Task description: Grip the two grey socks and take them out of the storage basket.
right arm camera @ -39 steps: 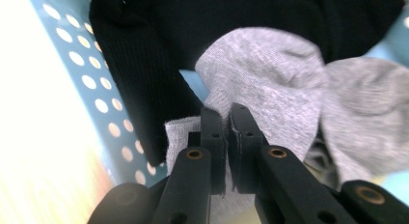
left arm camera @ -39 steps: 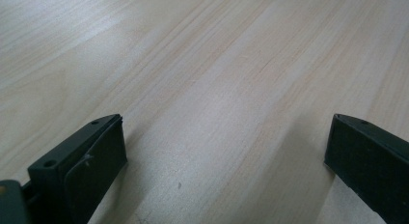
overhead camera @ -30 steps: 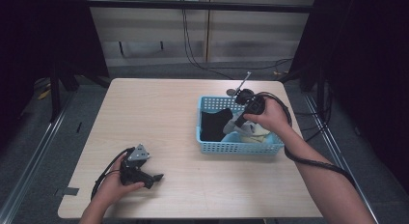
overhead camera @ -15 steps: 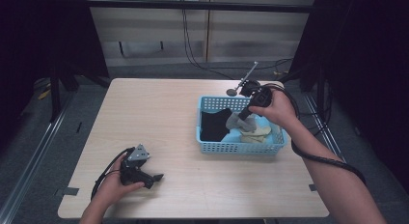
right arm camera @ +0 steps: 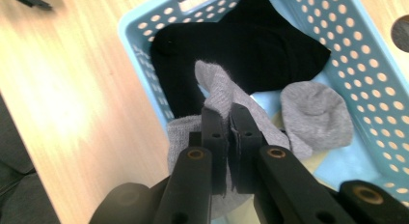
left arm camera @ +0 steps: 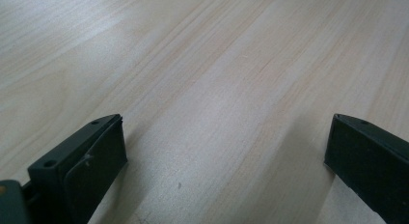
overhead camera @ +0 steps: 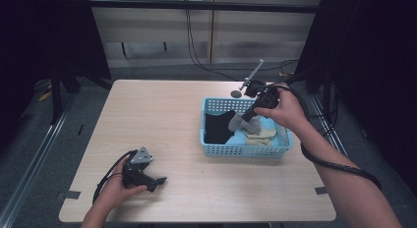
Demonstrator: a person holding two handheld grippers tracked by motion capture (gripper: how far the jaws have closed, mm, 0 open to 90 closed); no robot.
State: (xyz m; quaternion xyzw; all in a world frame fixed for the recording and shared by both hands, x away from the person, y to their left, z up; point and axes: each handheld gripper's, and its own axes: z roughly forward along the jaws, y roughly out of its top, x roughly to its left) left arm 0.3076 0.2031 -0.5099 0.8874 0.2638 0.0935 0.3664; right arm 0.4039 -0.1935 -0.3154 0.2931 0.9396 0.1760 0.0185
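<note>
A grey sock (right arm camera: 226, 96) hangs pinched in the right gripper (right arm camera: 225, 119), whose jaws are clenched on a fold of the fabric near its middle. In the right gripper view one end of the sock pokes up past the jaw tips toward the black sock, while the rest drapes back under the gripper, so its long axis runs roughly along the jaws. In the high view the same sock (overhead camera: 242, 124) droops from the gripper (overhead camera: 252, 118), with its length pointing down and to the left into the basket.

The sock sits over the blue perforated basket (right arm camera: 144, 50), its lower part still among the other clothes. Beneath and beyond it lies a black sock (right arm camera: 251, 45), spread across the far half of the basket. A second grey piece (right arm camera: 313, 115), rounded like a toe, rests beside it on pale blue cloth. In the high view cream-coloured fabric (overhead camera: 260, 134) lies at the basket's right.

The basket stands on the right half of the wooden table (overhead camera: 162, 120). Well apart, at the table's near left corner, the left gripper (overhead camera: 158, 180) rests on the wood, its jaws spread wide with nothing between them.
</note>
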